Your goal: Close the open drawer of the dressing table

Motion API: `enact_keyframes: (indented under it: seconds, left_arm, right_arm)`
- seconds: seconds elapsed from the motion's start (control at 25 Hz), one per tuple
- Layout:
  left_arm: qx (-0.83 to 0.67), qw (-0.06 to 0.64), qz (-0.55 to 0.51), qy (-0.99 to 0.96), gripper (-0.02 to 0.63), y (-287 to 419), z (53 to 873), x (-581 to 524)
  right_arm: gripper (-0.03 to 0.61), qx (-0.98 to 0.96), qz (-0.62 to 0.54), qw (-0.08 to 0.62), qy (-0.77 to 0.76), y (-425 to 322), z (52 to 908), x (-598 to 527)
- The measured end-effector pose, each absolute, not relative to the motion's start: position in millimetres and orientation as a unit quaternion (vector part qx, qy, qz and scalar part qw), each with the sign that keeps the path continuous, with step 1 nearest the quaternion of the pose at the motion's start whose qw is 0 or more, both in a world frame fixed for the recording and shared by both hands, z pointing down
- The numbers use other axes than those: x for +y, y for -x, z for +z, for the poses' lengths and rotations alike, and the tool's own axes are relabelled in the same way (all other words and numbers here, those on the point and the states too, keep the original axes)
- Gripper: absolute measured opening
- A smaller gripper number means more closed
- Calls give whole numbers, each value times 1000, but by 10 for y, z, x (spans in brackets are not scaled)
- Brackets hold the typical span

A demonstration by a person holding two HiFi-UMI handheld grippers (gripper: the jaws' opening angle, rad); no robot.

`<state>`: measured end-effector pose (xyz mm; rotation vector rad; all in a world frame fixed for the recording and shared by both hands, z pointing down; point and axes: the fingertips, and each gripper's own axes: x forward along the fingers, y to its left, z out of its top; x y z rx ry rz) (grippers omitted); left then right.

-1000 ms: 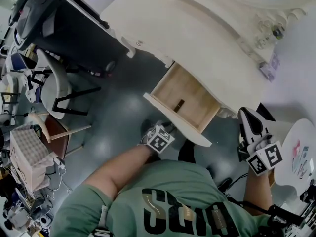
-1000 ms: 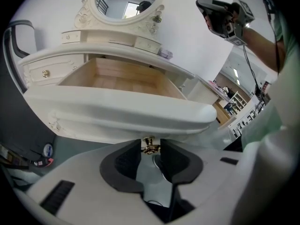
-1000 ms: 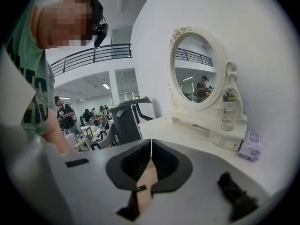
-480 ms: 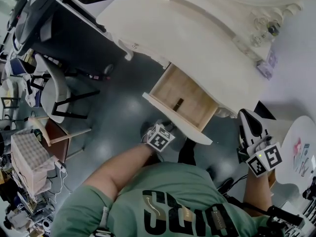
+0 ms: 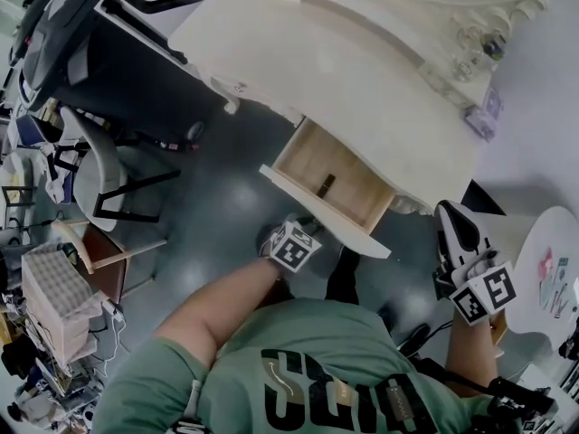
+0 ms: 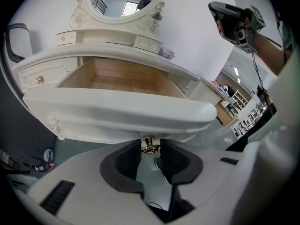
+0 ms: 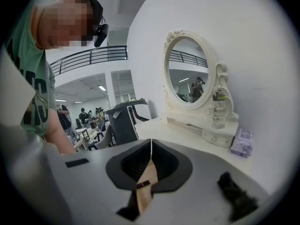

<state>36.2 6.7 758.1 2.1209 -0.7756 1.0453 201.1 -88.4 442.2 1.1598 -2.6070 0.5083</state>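
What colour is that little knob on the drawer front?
Brassy gold; the knob shows best in the left gripper view.

Grey chair (image 5: 98, 163), checked bag (image 5: 54, 289), round white table (image 5: 534, 242)

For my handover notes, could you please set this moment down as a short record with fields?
Drawer: pulled out of the dressing table, not yet closed
Left gripper: jaws closed on the brass knob at the drawer front
Right gripper: jaws together, empty, held up beside the table
Table top: oval mirror, small lilac box
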Motion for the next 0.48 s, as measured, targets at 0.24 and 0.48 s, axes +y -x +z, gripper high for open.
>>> enact_keyframes:
  seconds: [0.24, 0.48]
  left_arm:
    - [-296, 322, 397, -807, 133, -431, 7575, -54]
    - [-298, 324, 397, -806, 133, -483, 7586, -173]
  right_arm:
    - [14, -890, 177, 119, -403, -2104, 4427, -891]
    - [14, -887, 180, 118, -408, -2187, 4464, -897]
